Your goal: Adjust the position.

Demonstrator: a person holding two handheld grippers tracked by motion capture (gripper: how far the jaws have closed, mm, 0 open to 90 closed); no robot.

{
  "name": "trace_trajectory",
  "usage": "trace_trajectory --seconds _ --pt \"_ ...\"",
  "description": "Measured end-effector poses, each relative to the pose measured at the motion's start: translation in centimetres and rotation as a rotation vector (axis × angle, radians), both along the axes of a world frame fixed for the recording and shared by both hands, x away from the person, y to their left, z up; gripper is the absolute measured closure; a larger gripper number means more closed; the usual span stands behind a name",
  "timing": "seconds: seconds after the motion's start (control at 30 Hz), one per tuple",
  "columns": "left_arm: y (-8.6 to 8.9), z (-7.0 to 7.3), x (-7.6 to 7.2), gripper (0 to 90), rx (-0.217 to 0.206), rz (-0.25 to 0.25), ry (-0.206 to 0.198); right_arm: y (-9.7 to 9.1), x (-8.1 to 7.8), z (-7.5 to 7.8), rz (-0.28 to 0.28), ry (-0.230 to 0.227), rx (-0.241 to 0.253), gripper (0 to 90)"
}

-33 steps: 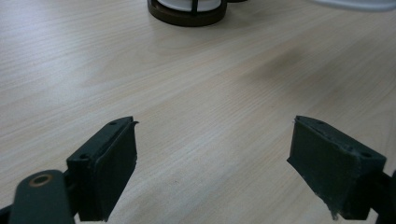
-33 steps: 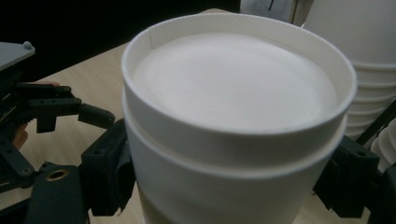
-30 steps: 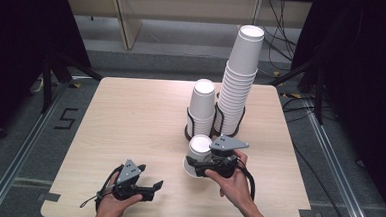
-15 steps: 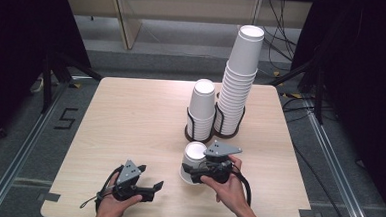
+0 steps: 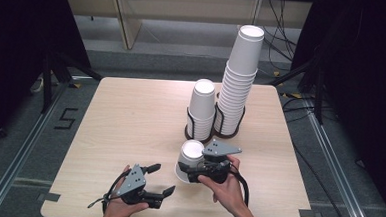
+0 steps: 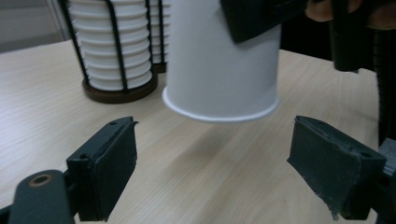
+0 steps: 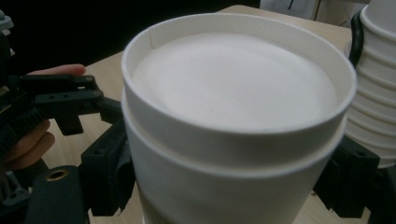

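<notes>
Your right gripper (image 5: 193,174) has its fingers pinching an upside-down paper cup (image 5: 190,157), or a nested pair, held just above the desk (image 5: 130,115) in front of the two wire holders; it looks freshly pulled from a stack, and setting it down remains. Your left gripper (image 5: 158,179) waits nearby with fingers spread and empty. You have two stacks: a short stack (image 5: 201,107) and a tall stack (image 5: 238,78).

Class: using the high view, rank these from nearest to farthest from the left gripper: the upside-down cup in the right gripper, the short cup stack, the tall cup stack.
1. Upside-down cup, just right of the left gripper.
2. Short cup stack, behind it, mid-table.
3. Tall cup stack, farther right.
</notes>
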State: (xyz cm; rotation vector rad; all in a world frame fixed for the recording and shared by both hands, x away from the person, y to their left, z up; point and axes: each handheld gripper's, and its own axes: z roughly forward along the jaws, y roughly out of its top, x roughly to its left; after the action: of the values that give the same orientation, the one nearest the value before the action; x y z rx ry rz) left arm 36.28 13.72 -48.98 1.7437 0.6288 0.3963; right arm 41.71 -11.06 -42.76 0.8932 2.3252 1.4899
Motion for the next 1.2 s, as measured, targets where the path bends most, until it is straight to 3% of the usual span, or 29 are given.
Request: trace_trajectory --seconds 0.1,0.13,0.23,0.3,0.33,0.37,0.47,0.7,0.83,0.87,1.07,1.17,1.2 --pt "-0.5 -0.1 -0.1 14.4 0.005 -0.026 -0.022 0.2 -0.2 0.1 0.005 0.007 0.011 19.9" --pt "-0.7 -0.1 -0.2 14.3 0.014 -0.013 -0.030 0.3 -0.2 0.1 0.008 -0.007 0.014 19.9" --pt "-0.8 -0.2 0.0 14.3 -0.002 -0.009 -0.021 0.7 -0.5 0.2 0.023 0.020 0.025 19.9" --pt "-0.9 -0.2 0.0 14.4 0.014 -0.003 -0.019 0.9 -0.6 0.3 0.033 0.004 0.019 20.0" --pt "-0.9 -0.2 0.0 14.4 0.014 -0.003 -0.019 1.2 -0.8 0.2 0.040 0.031 0.049 20.0" --pt "-1.0 -0.3 0.1 14.4 -0.004 -0.003 -0.021 1.2 -0.8 0.3 0.052 0.010 0.033 20.0" --pt "-1.1 -0.3 0.2 14.1 -0.008 -0.006 -0.023 1.6 -1.0 0.3 0.069 0.025 0.060 20.0" --pt "-1.3 -0.2 0.0 2.6 0.007 -0.003 -0.025 2.6 -1.6 0.2 0.108 0.064 0.108 20.1" --pt "-1.6 -0.3 0.0 0.9 0.003 0.008 -0.024 2.8 -1.8 0.3 0.100 0.067 0.103 20.1" --pt "-1.7 -0.3 0.0 0.5 0.002 0.011 -0.032 3.0 -1.8 0.2 0.111 0.073 0.123 20.1" --pt "-2.1 -0.6 0.2 1.2 -0.018 0.008 -0.027 3.1 -1.8 0.0 0.132 0.105 0.142 20.1" --pt "-2.1 -0.5 -0.1 3.0 0.017 0.019 -0.019 3.1 -1.9 0.0 0.132 0.096 0.136 19.4" --pt "-2.1 -0.6 0.0 3.9 0.005 0.019 -0.029 3.1 -1.8 0.0 0.142 0.100 0.123 19.0"
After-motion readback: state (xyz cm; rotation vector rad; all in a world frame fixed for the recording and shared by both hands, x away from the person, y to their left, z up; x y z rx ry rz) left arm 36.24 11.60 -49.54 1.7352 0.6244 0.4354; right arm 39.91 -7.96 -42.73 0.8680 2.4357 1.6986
